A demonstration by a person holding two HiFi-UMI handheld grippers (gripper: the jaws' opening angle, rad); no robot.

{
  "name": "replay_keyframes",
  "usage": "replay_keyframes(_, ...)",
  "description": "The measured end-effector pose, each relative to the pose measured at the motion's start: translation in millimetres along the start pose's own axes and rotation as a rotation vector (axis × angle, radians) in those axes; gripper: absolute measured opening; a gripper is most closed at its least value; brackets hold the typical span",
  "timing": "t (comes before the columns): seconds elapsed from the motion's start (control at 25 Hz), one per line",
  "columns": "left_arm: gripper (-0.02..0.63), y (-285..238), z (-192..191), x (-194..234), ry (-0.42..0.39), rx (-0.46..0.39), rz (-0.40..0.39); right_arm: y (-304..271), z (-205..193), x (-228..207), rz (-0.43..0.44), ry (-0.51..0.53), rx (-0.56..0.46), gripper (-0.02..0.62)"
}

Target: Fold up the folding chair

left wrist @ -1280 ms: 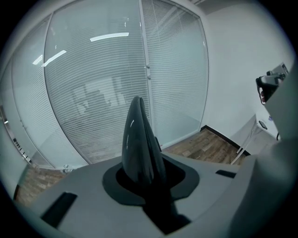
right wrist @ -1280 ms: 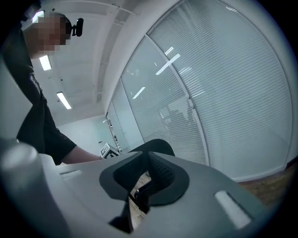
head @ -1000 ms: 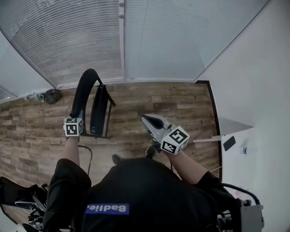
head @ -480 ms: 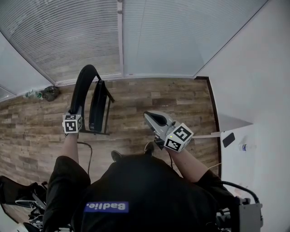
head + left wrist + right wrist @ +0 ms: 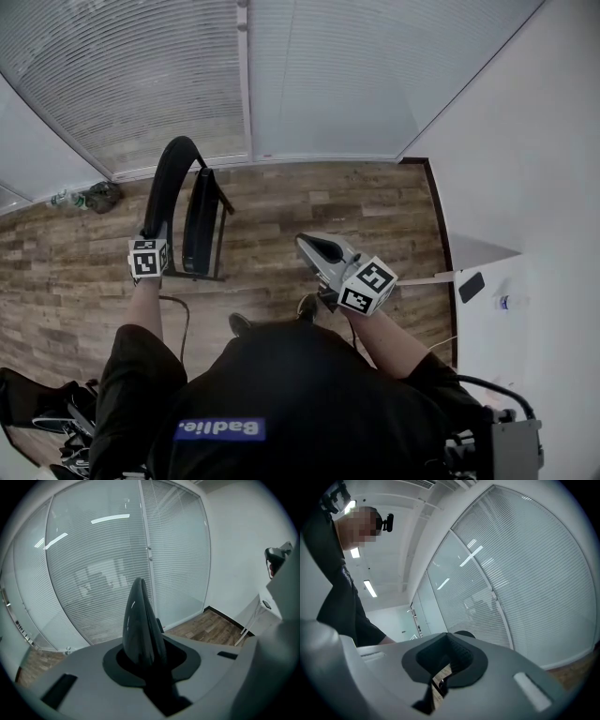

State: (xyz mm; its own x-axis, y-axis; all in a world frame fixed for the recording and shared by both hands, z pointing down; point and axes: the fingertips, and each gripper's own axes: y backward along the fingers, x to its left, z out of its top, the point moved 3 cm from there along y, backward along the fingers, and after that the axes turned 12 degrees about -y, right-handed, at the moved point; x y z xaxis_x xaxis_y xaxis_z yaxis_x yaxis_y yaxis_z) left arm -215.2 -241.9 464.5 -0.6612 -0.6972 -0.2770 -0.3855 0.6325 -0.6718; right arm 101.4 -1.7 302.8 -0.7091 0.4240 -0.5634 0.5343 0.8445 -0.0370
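Note:
The black folding chair (image 5: pixel 199 225) stands on the wooden floor by the glass wall, its seat tipped up close to the frame. My left gripper (image 5: pixel 153 242) is shut on the lower edge of the chair's curved backrest (image 5: pixel 170 178). In the left gripper view the glossy backrest (image 5: pixel 139 625) rises between the jaws of the left gripper (image 5: pixel 146 665). My right gripper (image 5: pixel 311 246) hangs in the air to the right of the chair, apart from it. In the right gripper view the right gripper (image 5: pixel 446 665) is shut with nothing in it.
A glass wall with blinds (image 5: pixel 309 84) runs behind the chair. A bottle and a dark bag (image 5: pixel 97 197) lie at its foot on the left. A white table (image 5: pixel 525 319) at the right carries a phone (image 5: pixel 472 286). Dark gear (image 5: pixel 47 412) sits at the lower left.
The head view has shifted a little. The left gripper keeps its hold on the backrest, and the right gripper has barely drifted.

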Motion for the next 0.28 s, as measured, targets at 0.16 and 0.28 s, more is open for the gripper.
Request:
replay_keyframes(0.16,0.078,-0.9,0.5,-2.9,0.001,-0.001,0.0,0.4,-1.3,-1.6,-0.003,-0.007,0.001,0.002)
replay_keyframes(0.28,0.078,-1.3,1.6,-2.6,0.001,-0.002,0.002,-0.6,-2.3,-3.0,-0.005,-0.016,-0.001,0.002)
